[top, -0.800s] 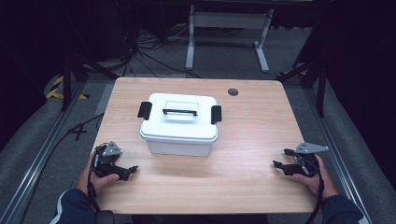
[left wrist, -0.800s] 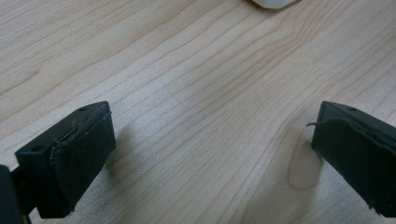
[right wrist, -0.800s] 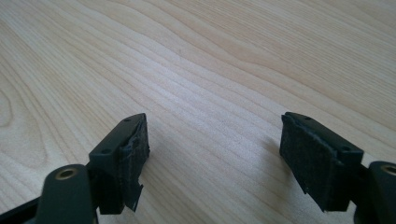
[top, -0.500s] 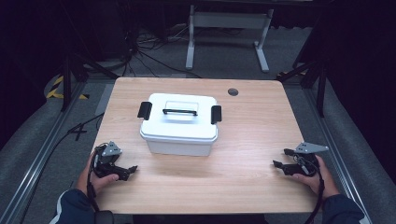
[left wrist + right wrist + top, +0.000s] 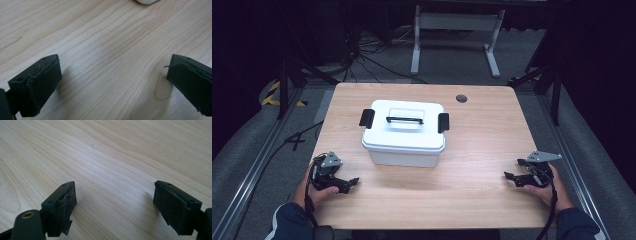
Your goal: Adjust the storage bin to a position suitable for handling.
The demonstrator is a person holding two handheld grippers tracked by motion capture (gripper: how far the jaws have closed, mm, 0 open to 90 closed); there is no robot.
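Item 1, table: pale wood top, grain running across it, with a small dark round disc set near its far edge, right of centre.

Item 2, box: white plastic, lid on, standing upright a little left of the table's middle. A black handle lay flat on the lid. One black latch sat at its left end, another latch at its right end. A white corner of it showed at the far edge of my left gripper view.

Item 3, my left gripper: held in my left hand at the near left corner of the table, well apart from the box and nearer than it. Its jaws stood wide apart with nothing between them but bare wood, as its own view showed. Its pads were black and worn at the edges.

Item 4, my right gripper: held in my right hand at the near right side of the table, well apart from the box. A grey three-cornered plate sat on top of it. Its jaws were likewise spread wide and empty, over bare wood, in its own view. Its pads were black, one frayed at its lower edge.

Item 5, surroundings: dark floor beyond the table, with cables and a grey metal stand on it at the far side.
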